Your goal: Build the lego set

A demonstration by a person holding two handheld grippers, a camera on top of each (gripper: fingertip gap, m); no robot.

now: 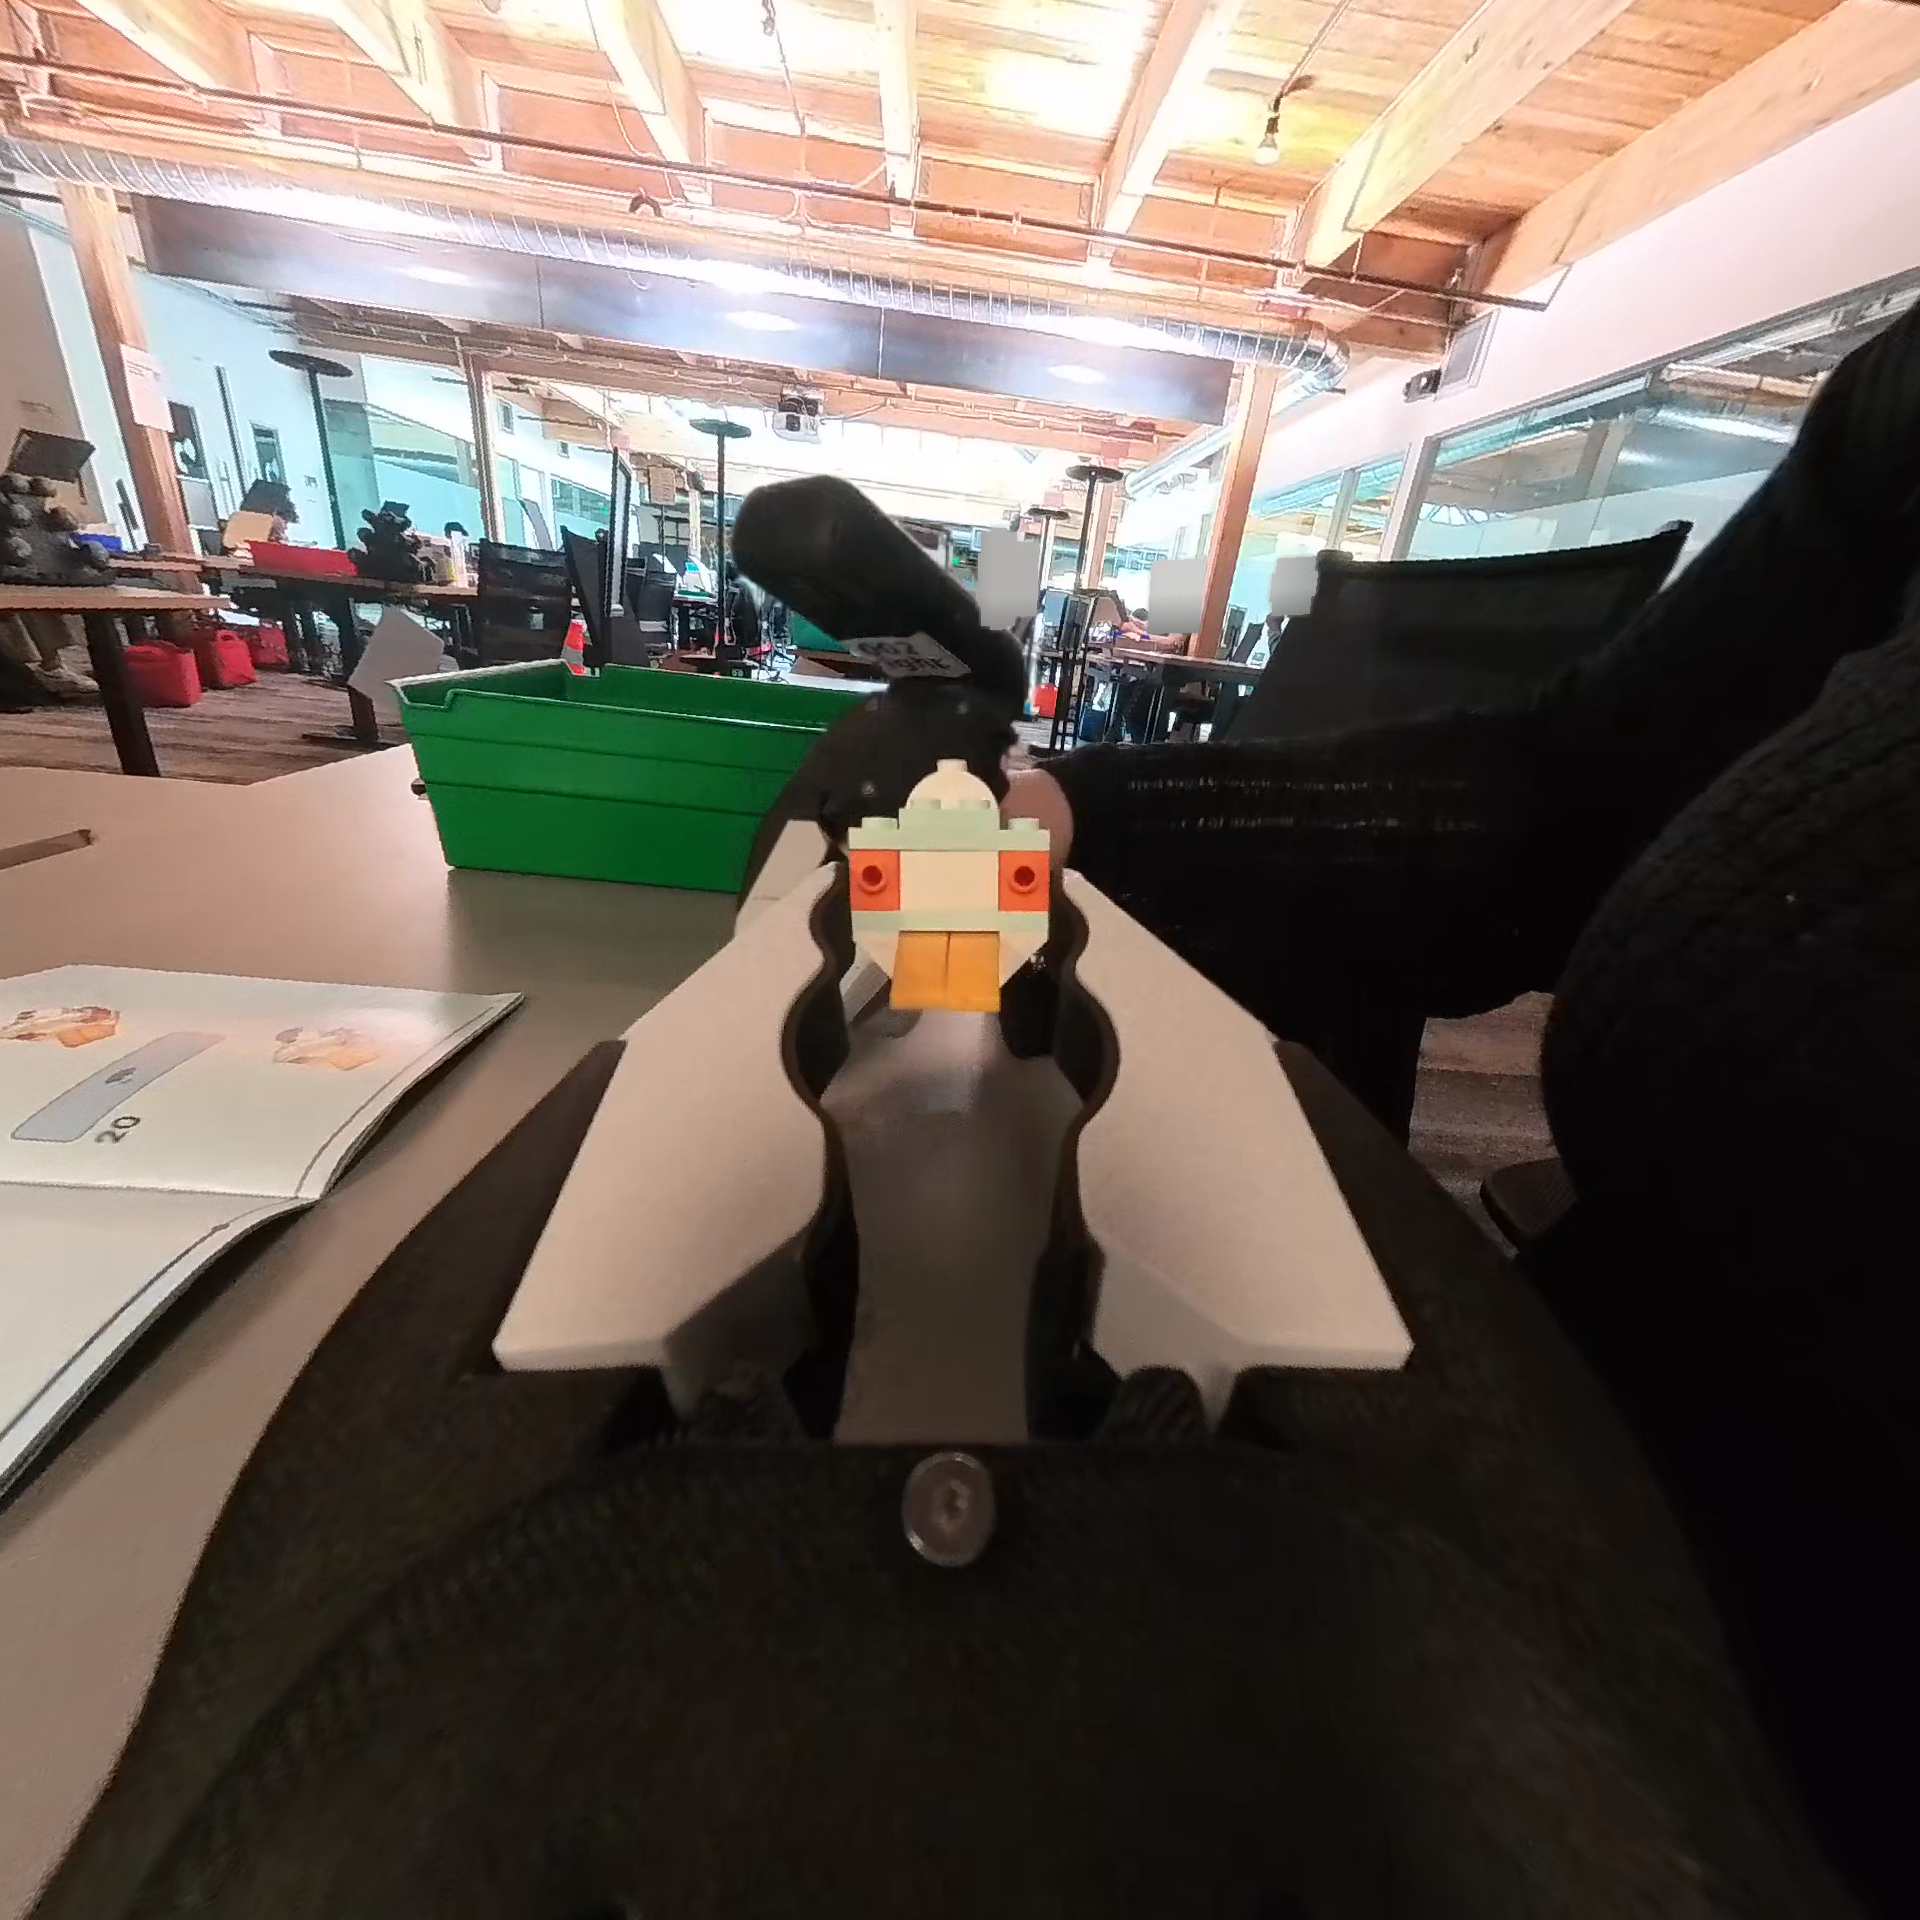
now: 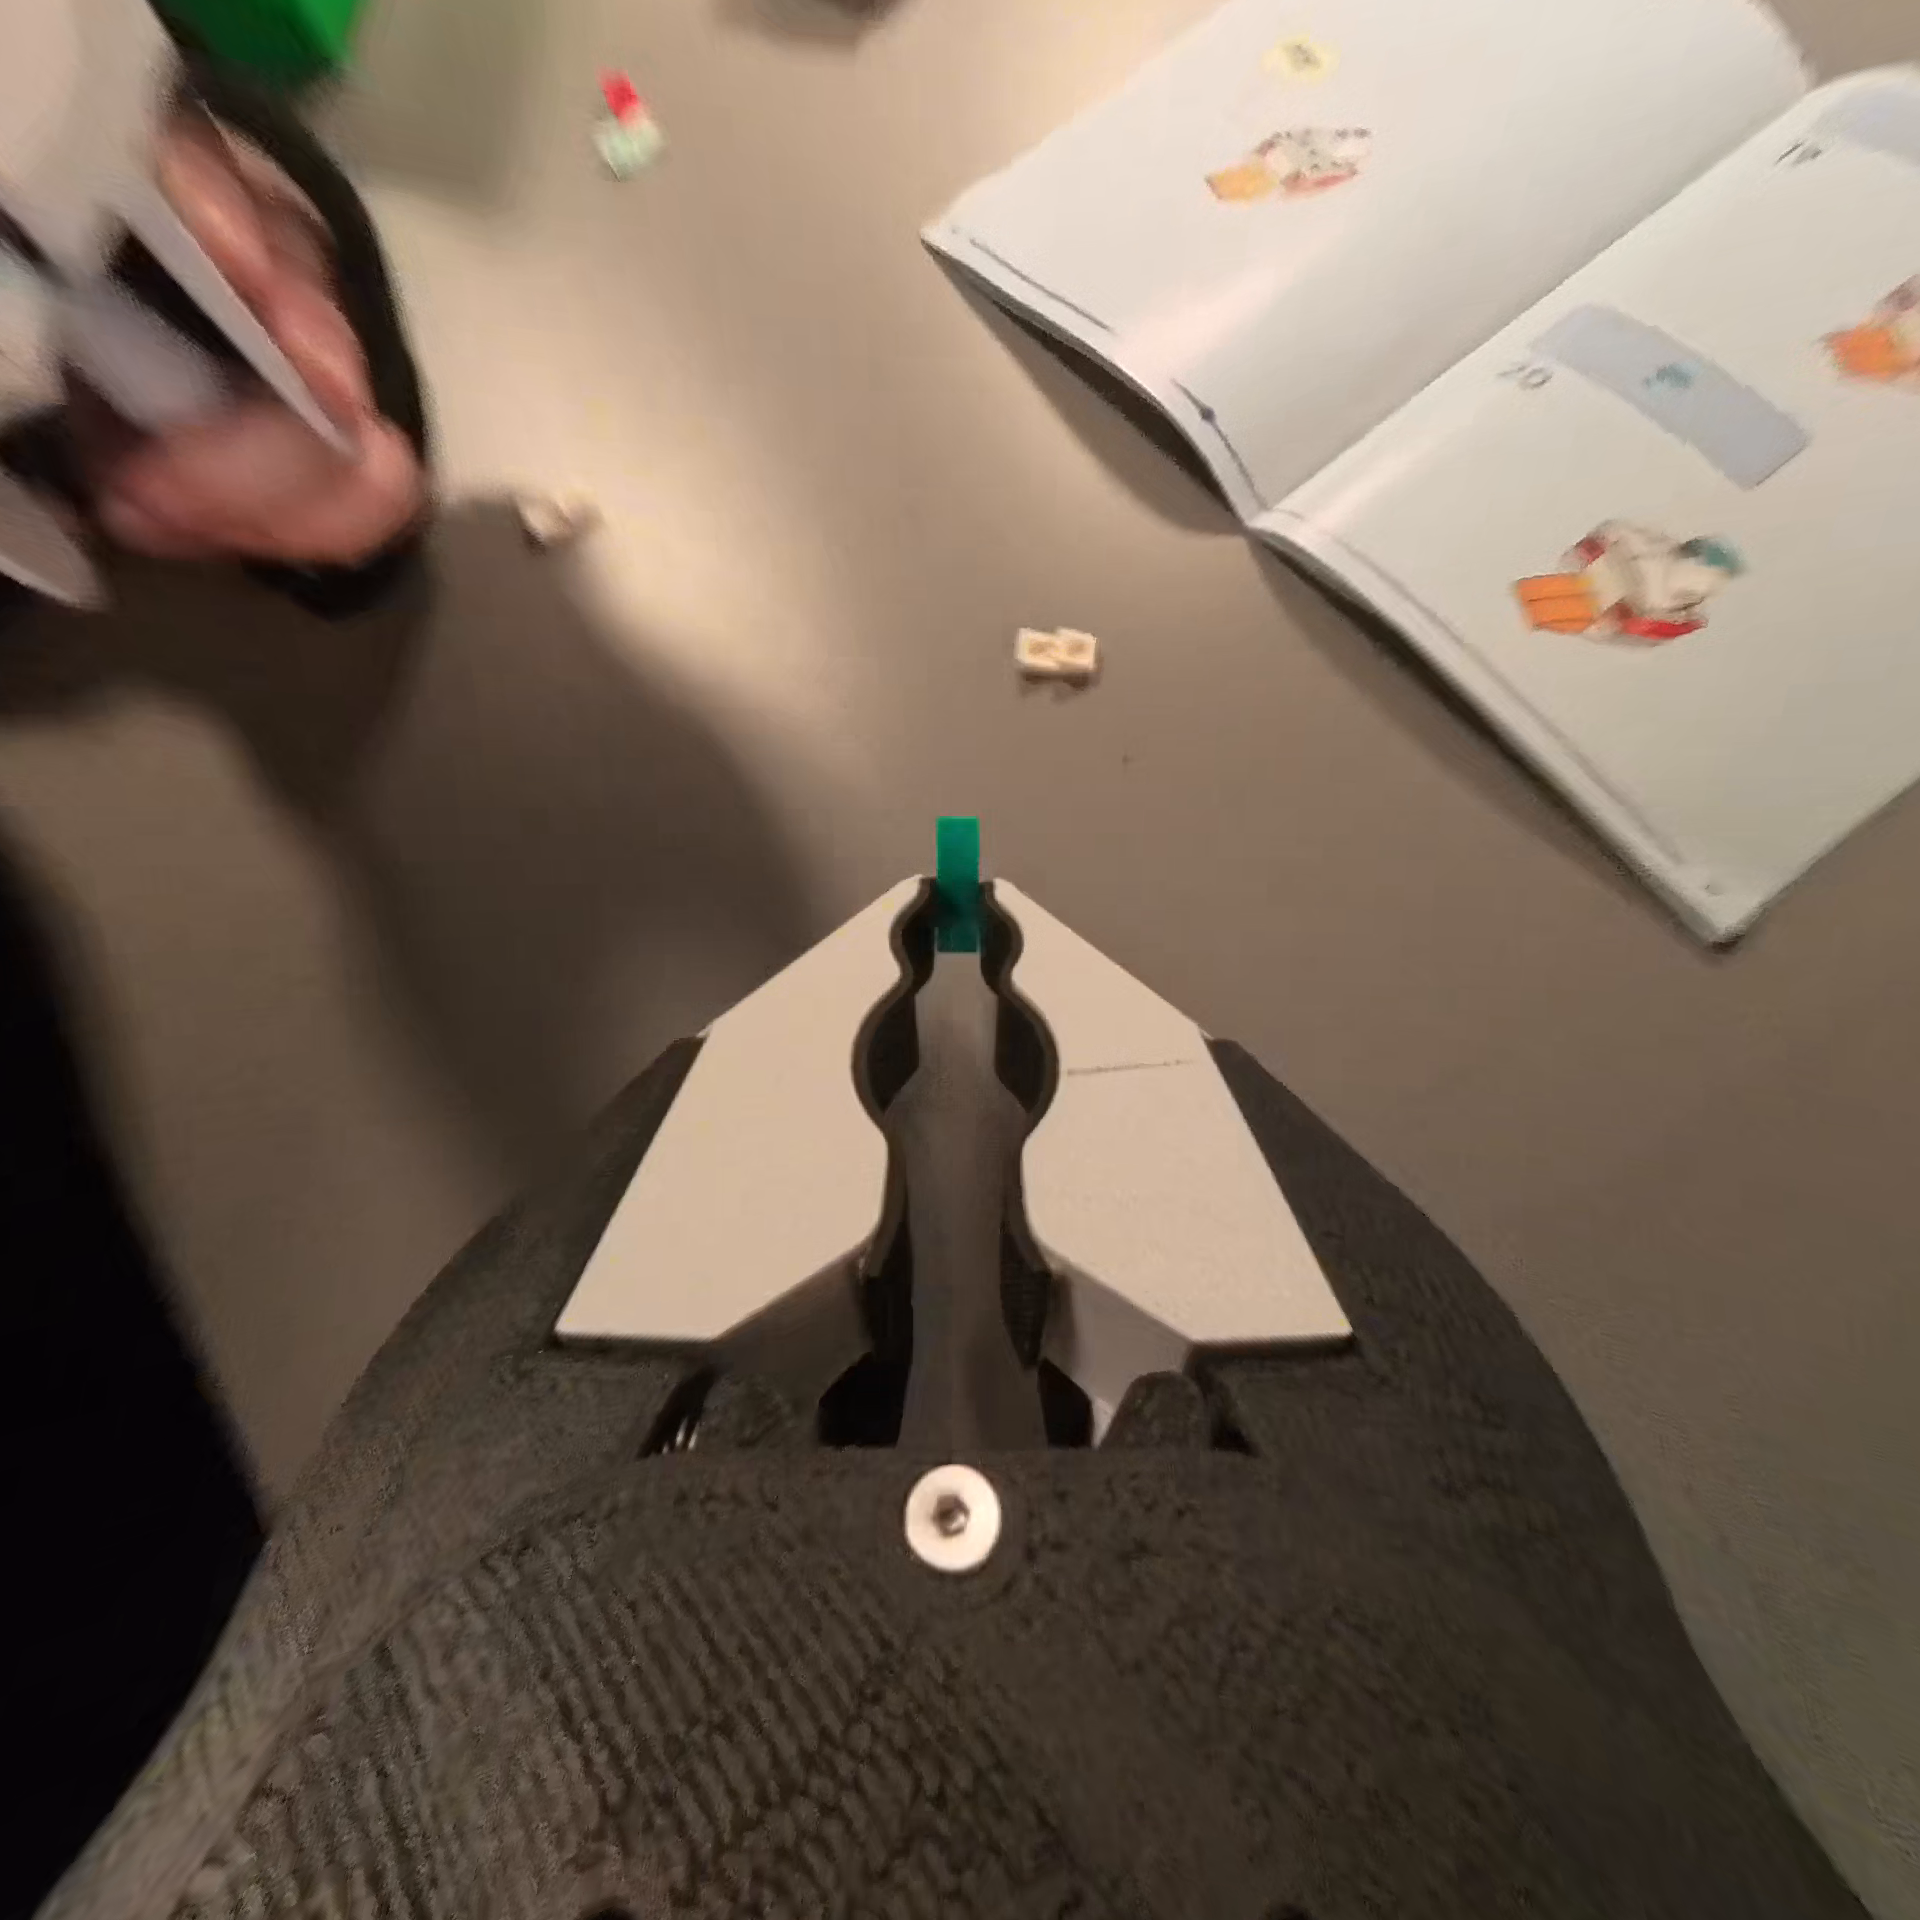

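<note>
The left gripper [image 1: 948,914] pinches the half-built lego model [image 1: 948,902] above the tabletop [image 2: 1195,831] while the right gripper [image 2: 957,894] pinches a small green piece [image 2: 957,857], which apparently needs aligning and pressing onto the model next

1. A grey table [image 1: 260,894] carries a green plastic bin [image 1: 613,774] at its far side.
2. A black mesh office chair [image 1: 1475,634] stands beyond the table's right edge.
3. Wooden ceiling beams [image 1: 1455,104] run overhead.

Open-plan office, desks [image 1: 114,603], timber ceiling [image 1: 935,156]
</note>
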